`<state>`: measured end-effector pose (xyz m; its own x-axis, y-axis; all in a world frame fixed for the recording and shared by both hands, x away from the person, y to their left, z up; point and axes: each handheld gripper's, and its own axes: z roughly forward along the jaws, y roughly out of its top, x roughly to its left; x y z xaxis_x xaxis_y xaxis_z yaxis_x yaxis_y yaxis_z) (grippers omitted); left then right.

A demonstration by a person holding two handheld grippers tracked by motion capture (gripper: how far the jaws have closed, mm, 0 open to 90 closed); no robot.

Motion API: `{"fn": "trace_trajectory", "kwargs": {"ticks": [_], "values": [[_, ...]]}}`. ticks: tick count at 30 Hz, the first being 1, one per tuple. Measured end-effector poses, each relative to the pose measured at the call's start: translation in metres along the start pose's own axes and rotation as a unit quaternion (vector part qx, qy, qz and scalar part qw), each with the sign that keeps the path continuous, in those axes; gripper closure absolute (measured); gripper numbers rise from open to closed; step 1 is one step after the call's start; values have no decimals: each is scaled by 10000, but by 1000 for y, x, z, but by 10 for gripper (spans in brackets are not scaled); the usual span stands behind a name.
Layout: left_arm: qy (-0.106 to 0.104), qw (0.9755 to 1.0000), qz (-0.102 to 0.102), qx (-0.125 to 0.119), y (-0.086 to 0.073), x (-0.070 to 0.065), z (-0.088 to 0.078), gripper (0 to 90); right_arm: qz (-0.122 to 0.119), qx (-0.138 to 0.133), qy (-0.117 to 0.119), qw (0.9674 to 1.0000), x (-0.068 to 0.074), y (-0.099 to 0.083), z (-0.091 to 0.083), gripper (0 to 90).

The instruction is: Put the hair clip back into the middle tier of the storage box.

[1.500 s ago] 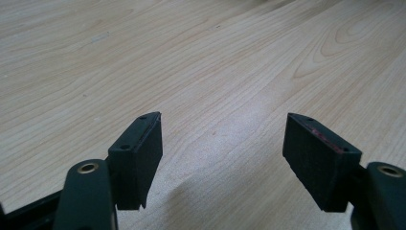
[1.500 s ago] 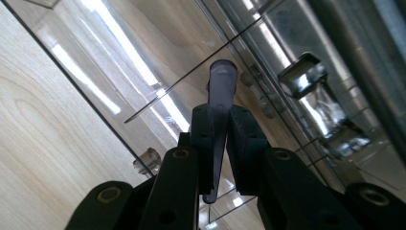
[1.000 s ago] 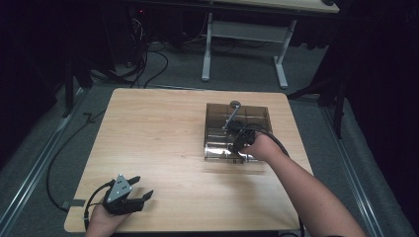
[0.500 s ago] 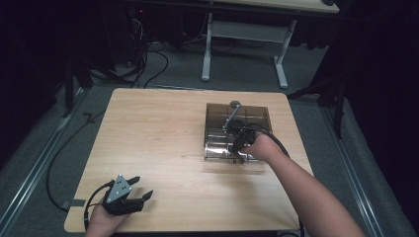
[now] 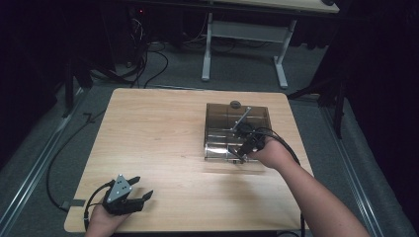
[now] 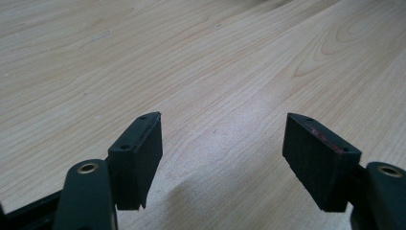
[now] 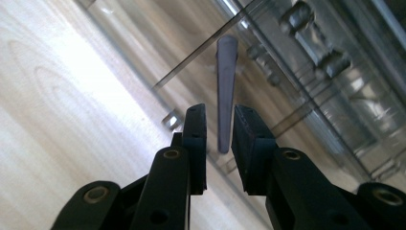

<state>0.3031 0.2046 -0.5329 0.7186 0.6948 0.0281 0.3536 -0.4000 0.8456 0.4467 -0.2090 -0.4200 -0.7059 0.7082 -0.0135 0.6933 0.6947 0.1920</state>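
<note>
Straddling a thin grey stick (image 7: 225, 91) without clamping it, the right gripper (image 7: 219, 129) stands slightly apart; left gripper (image 6: 222, 143) gapes wide.

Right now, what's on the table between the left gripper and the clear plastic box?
Nothing: in the high view, bare wood separates the left gripper from the clear plastic box. The left gripper view shows bare table past its open jaws.

Your clear smoky plastic organizer box (image 5: 217, 116) sat on the table's right half, dividers inside. A slim grey tapered stick (image 7: 225, 86) stood between your right gripper's (image 7: 219, 125) nearly closed jaws.
</note>
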Motion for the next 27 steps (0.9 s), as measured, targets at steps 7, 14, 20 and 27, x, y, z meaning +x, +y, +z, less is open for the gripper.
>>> {"fn": "trace_trajectory", "kwargs": {"ticks": [7, 14, 20, 27], "values": [[14, 10000, -17, -32, 0, 0, 0, 305, 154, -281, 88, 9994, 7, -28, -9, 772], [33, 10000, -26, -47, 0, 0, -1, 304, 276, -666, 109, 9973, 14, -55, -4, 738], [32, 10000, -26, -50, 0, 0, -1, 304, 298, -1018, 19, 9944, 20, -72, 5, 706], [42, 10000, -43, -79, -1, 0, -1, 303, 258, -1622, -37, 9864, 33, -93, 16, 660]]}}
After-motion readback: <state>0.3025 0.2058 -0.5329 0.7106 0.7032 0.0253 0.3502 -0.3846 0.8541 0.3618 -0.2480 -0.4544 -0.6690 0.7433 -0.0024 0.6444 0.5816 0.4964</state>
